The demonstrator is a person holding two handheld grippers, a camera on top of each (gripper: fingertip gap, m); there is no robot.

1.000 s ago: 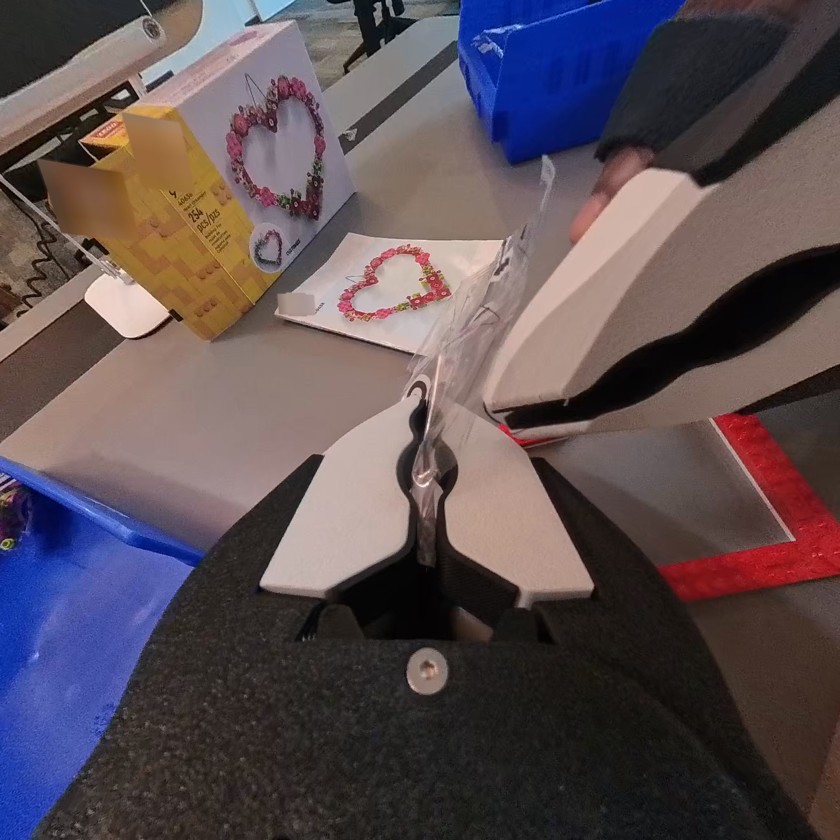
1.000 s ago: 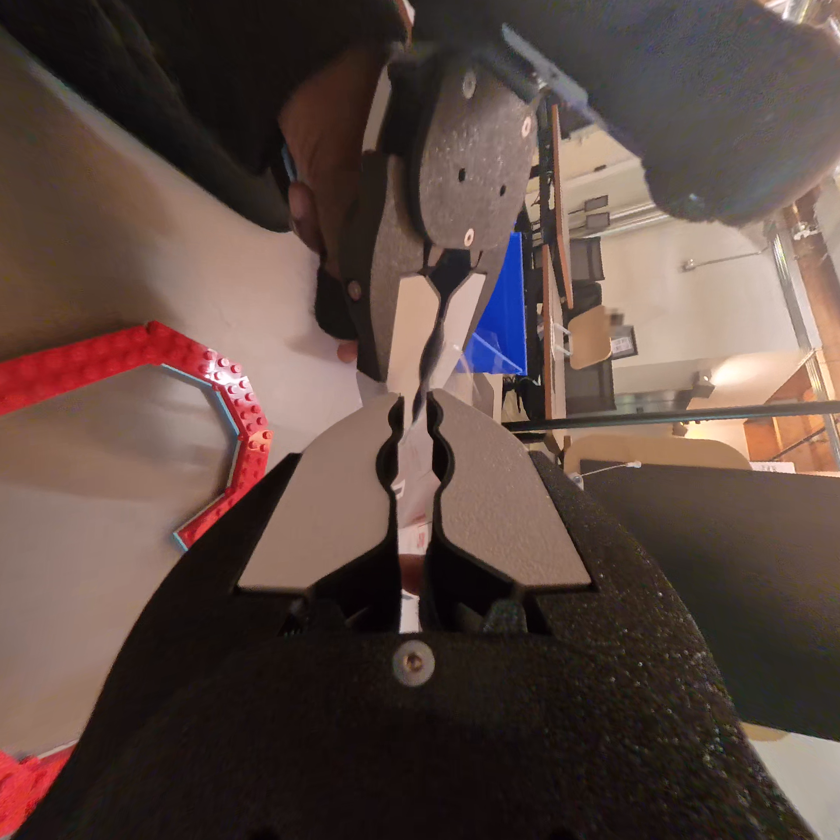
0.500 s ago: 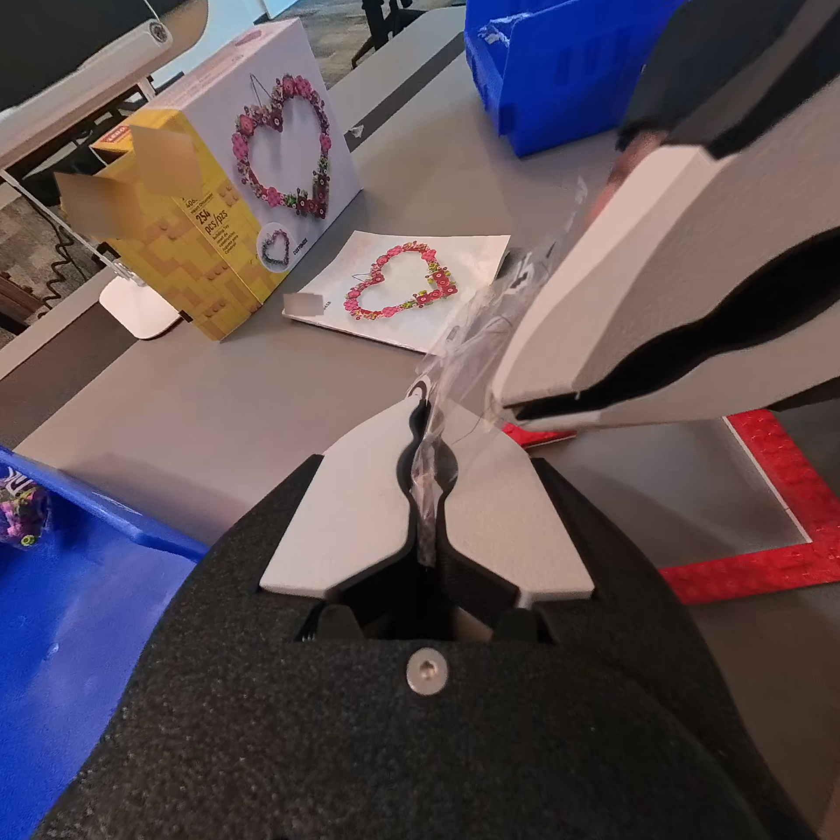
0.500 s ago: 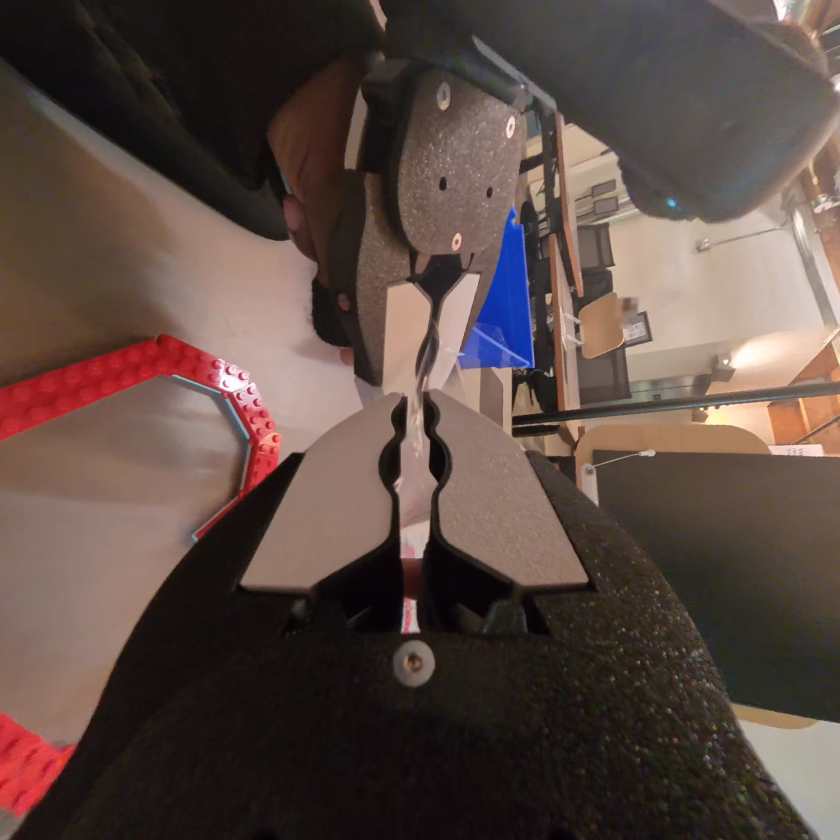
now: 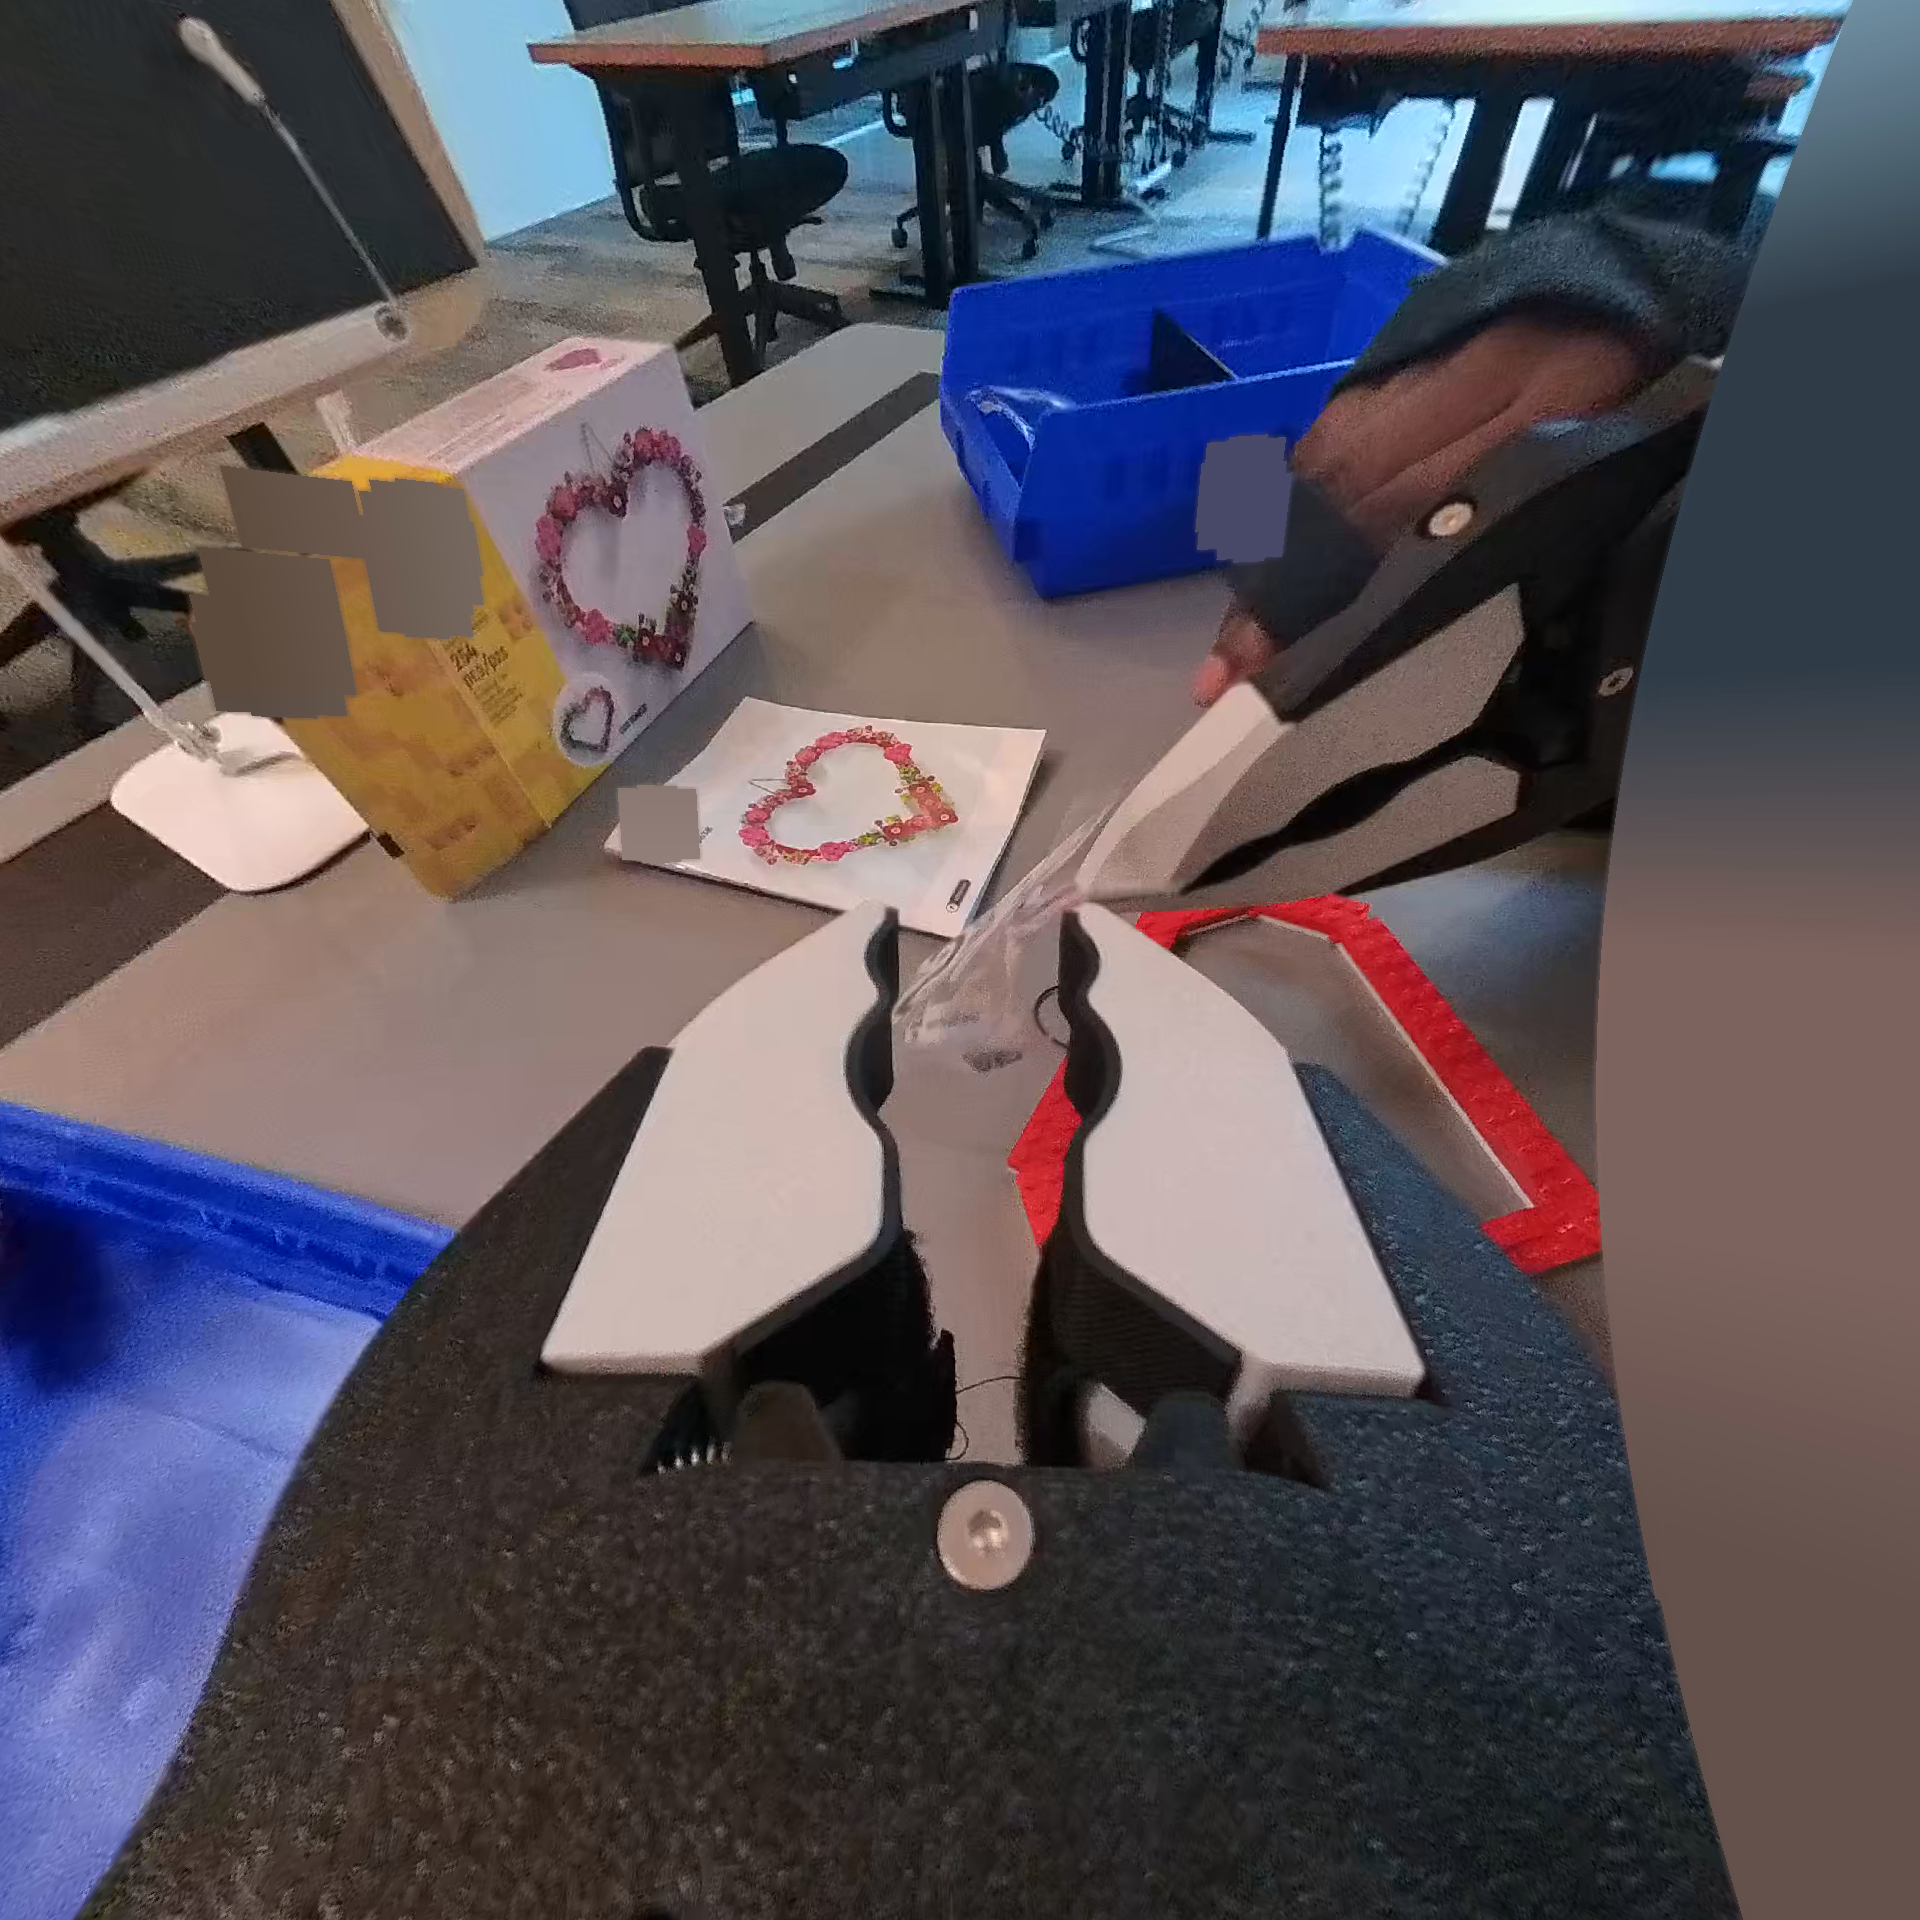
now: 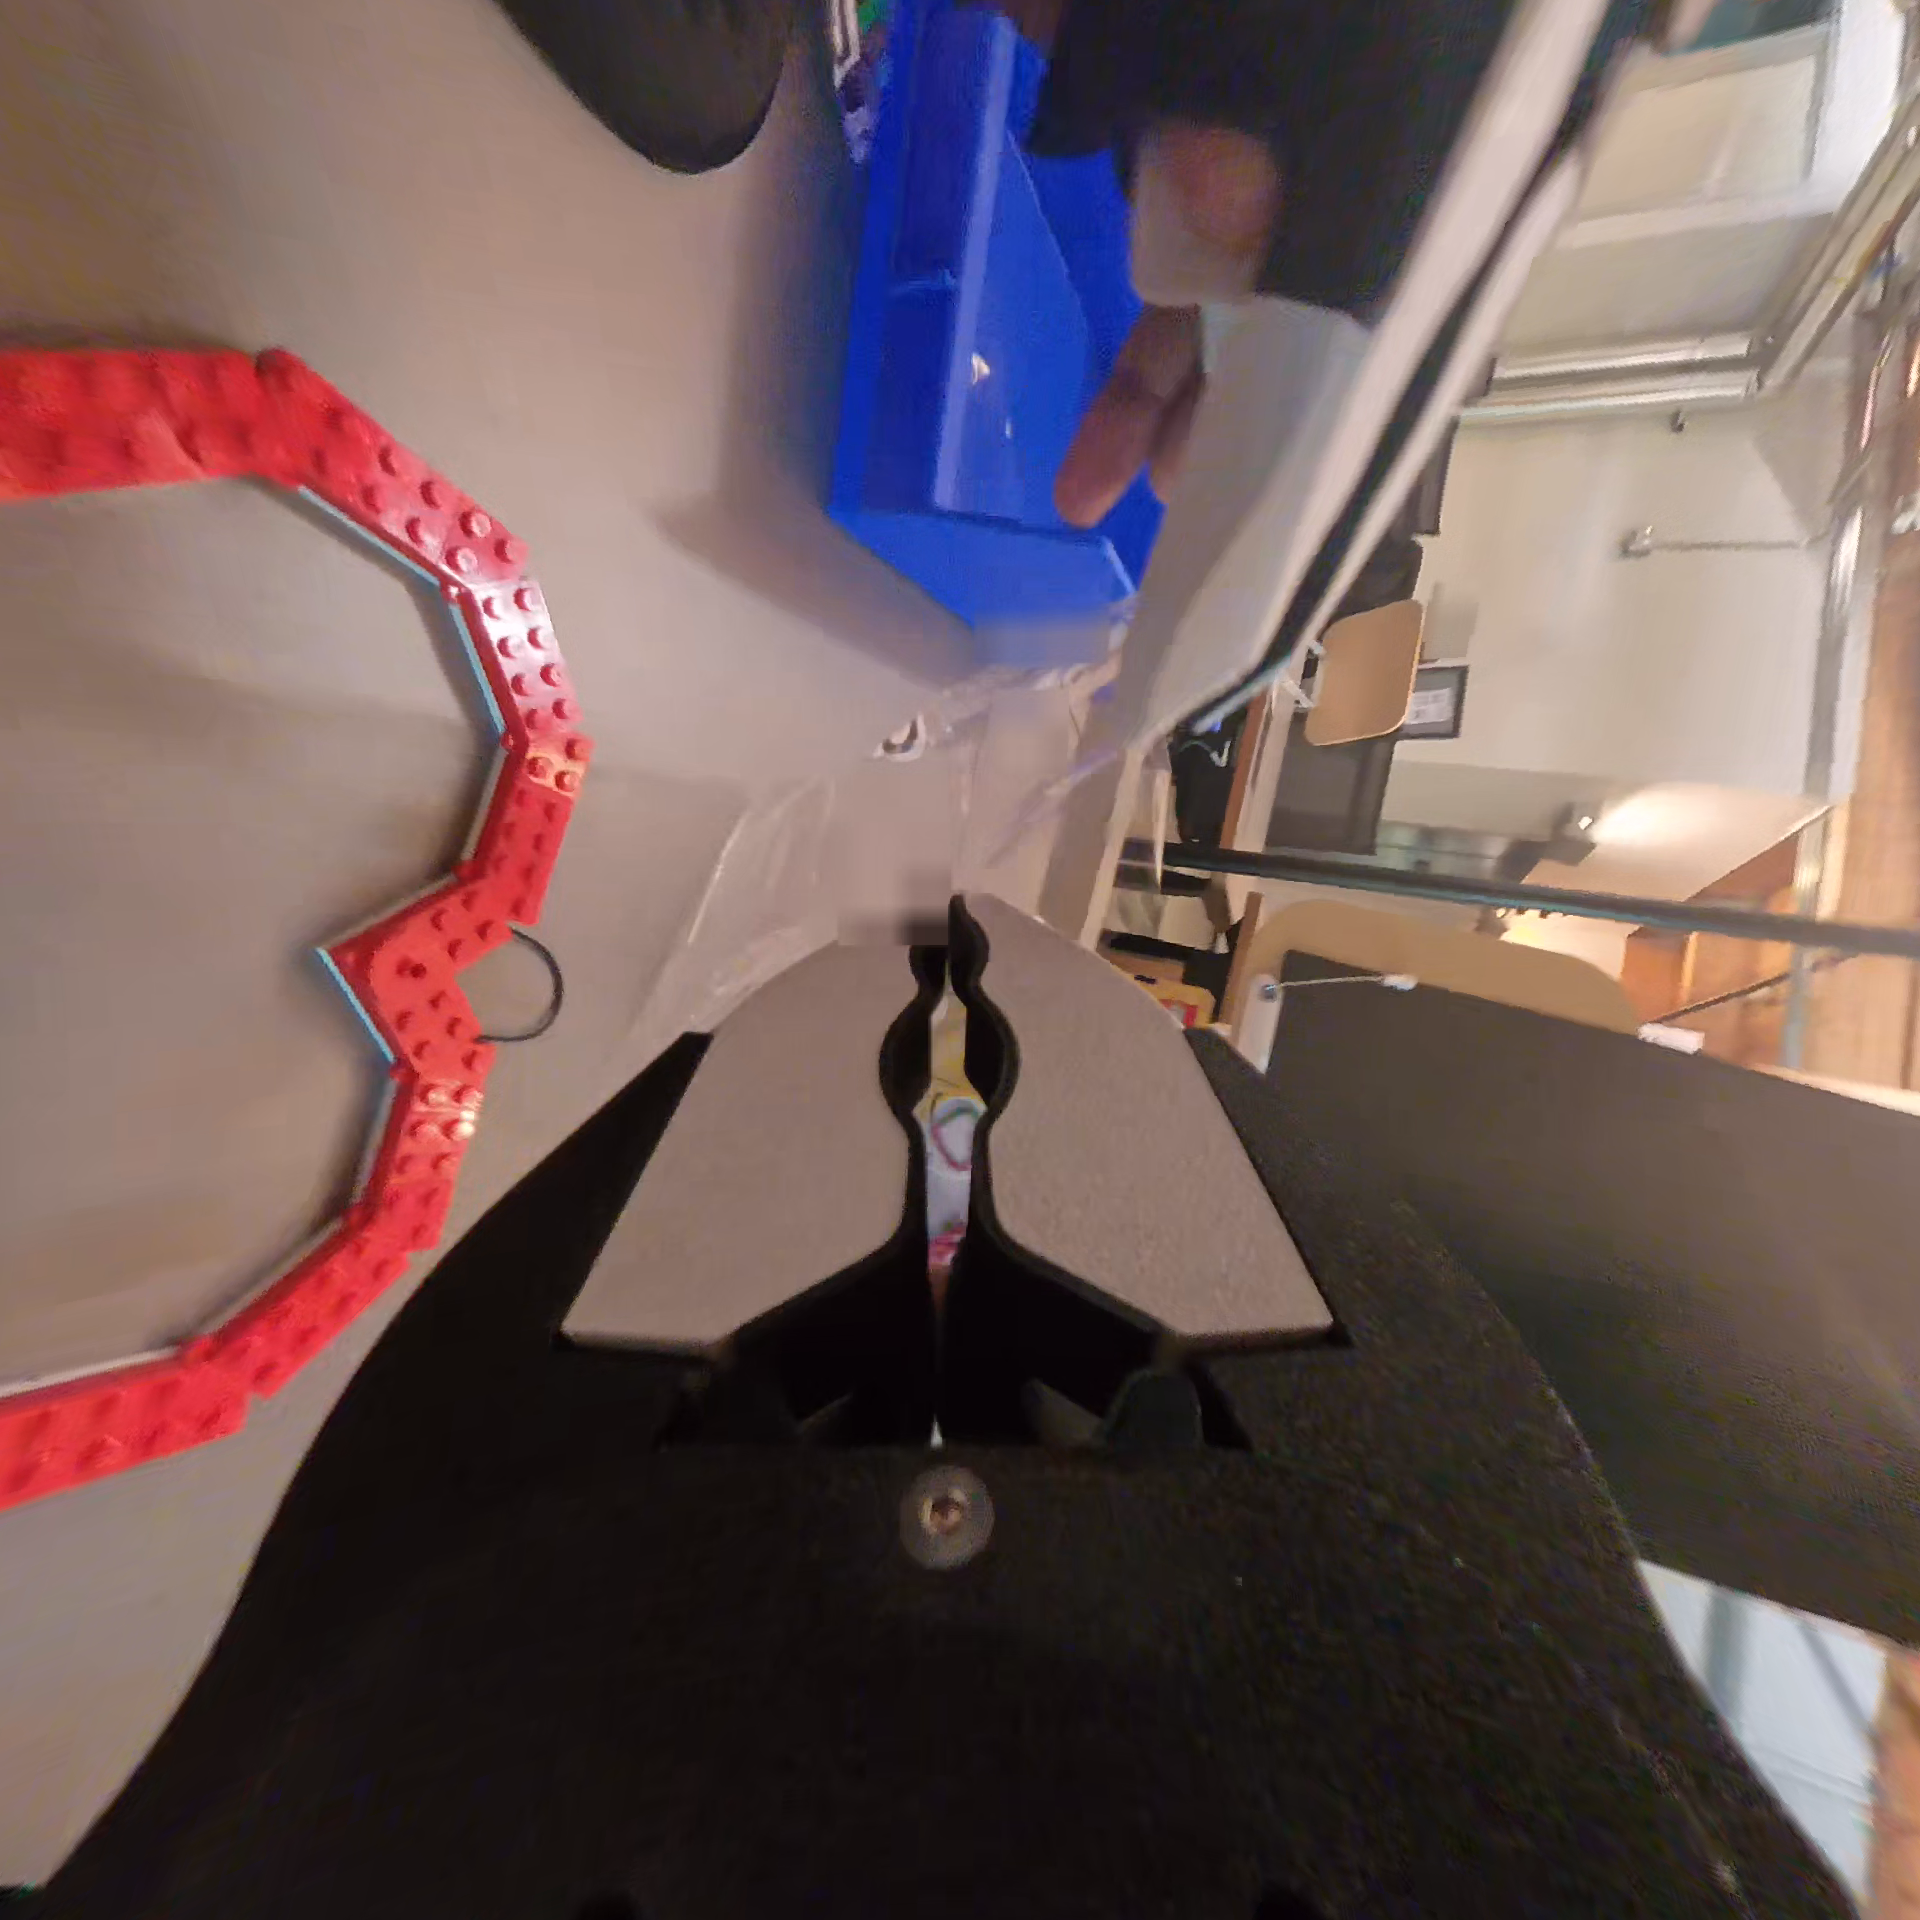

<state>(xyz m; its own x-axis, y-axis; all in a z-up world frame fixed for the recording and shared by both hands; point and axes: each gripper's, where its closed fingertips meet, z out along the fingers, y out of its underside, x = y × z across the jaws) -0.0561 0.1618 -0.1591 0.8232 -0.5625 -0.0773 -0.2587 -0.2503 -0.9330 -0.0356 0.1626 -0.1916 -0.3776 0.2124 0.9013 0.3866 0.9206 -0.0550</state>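
Note:
My left gripper point(image 5: 974, 920) is open, its jaws well apart, low over the grey table. A small clear plastic bag point(image 5: 977, 987) hangs just beyond its tips, touching neither finger. The bag hangs from the tip of my right gripper point(image 5: 1127, 883), which comes in from the right. In the right wrist view my right gripper point(image 6: 951, 914) is shut on the bag point(image 6: 790, 883), which trails out to the left. A red heart-shaped brick frame point(image 5: 1455, 1091) lies flat on the table below, also seen in the right wrist view point(image 6: 520, 675). A small black ring point(image 6: 530, 997) sits at the frame's notch.
A blue divided bin point(image 5: 1091, 499) stands at the back right. A yellow and white set box point(image 5: 582, 582) and a booklet point(image 5: 862, 800) lie at the back left. A second blue bin point(image 5: 156, 1455) is at the near left, and a white lamp base point(image 5: 239, 800) stands by the box.
My left gripper has opened and let go of the bag. The two grippers have drawn apart, and the right gripper still holds the bag.

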